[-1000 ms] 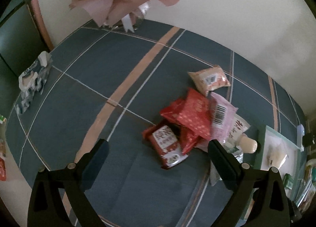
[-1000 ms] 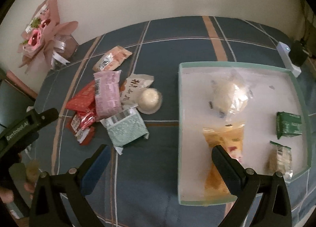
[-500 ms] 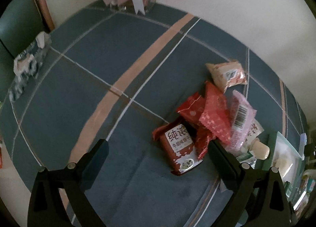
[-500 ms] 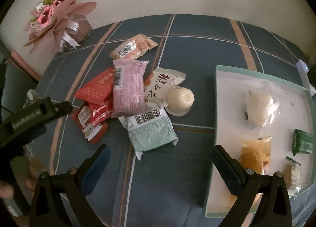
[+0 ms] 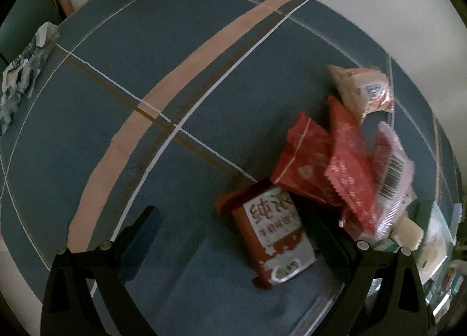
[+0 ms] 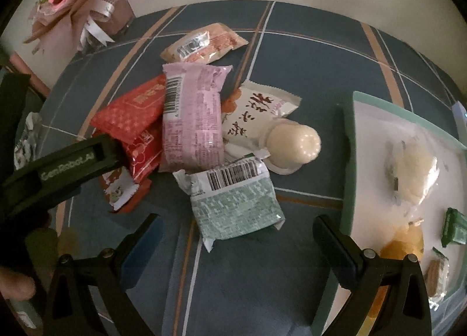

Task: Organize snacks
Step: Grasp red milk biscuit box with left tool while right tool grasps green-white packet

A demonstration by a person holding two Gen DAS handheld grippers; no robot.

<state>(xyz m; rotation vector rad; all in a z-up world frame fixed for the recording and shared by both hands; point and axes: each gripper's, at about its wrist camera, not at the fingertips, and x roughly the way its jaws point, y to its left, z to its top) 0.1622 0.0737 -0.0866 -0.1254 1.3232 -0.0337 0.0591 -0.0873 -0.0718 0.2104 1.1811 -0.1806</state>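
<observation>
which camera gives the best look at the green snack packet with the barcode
The right wrist view. The green snack packet lies whole and unblocked between the open fingers, barcode facing up, at the near edge of the snack pile. In the left wrist view only a green sliver shows at the right edge, behind the left gripper's finger and other wrappers.

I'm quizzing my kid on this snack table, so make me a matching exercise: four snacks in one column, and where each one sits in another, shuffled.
Snacks:
1. pink pack
2. green pack
3. orange pack
4. pudding cup

Places:
A. farthest back, apart from the pile
B. nearest the right gripper
C. between pile and tray
D. lying atop the red pack

Pairs: 1-D, 2-B, 3-A, 4-C
</observation>
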